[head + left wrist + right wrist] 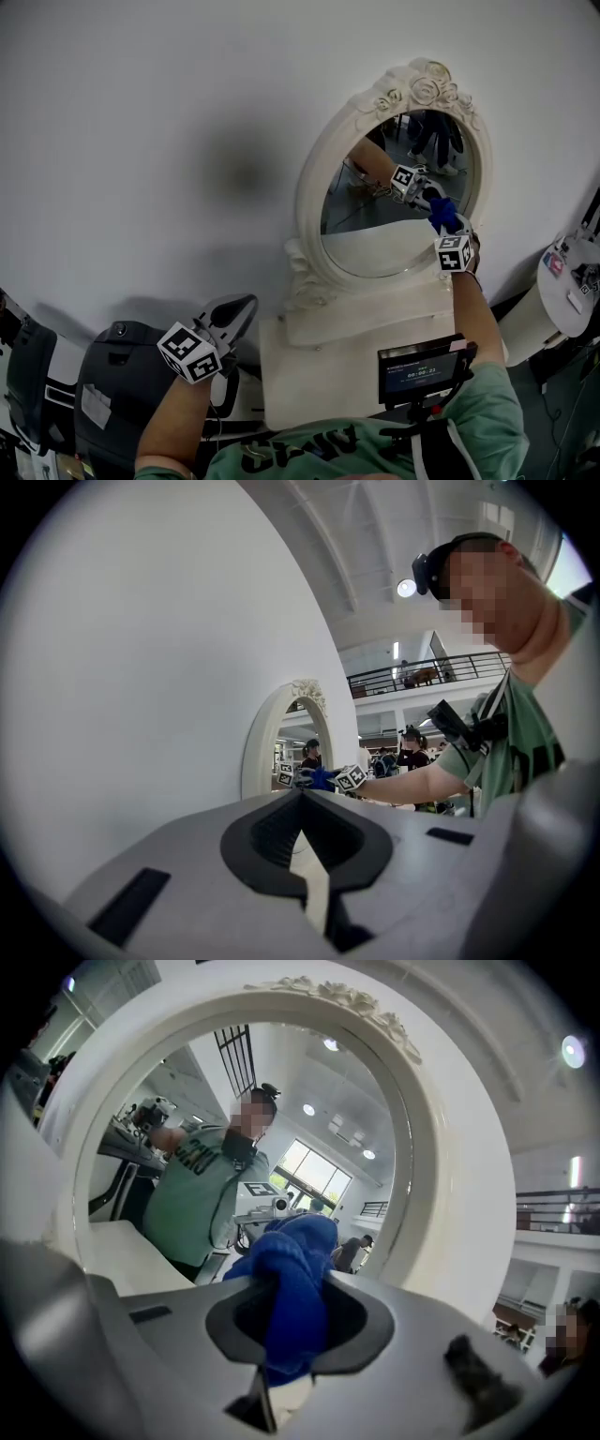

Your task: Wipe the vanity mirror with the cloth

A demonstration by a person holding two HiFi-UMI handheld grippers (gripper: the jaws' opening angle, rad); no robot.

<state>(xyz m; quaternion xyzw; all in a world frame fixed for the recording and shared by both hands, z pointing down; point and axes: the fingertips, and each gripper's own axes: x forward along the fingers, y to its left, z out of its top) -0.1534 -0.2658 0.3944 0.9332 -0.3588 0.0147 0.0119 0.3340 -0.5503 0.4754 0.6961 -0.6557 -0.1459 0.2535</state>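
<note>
**Cloth on the glass, nothing steadying the frame**

Head view: the right gripper (444,223) is up at the oval vanity mirror in its white carved frame (314,183). The forearm is stretched forward and up, and the bunched blue terry cloth (442,214) meets the right side of the glass. The left gripper (242,309) hangs low, out to the left of the white tabletop (319,370) and well apart from the mirror. It braces nothing, so a firm push could, by the look of it, rock or tilt the mirror on its base.

Left gripper view: its jaws are pressed together with nothing between them, pointing up along the wall towards the mirror.

Right gripper view: the jaws are clamped on the cloth, a wad poking out ahead of the tips and a tail drooping below. The pinch takes only a narrow fold — drag across the glass might tug it loose. If the wad folds back, the hard jaw tips could scrape the surface. The gripper looks squarely into the mirror, near the frame's right side.
</note>
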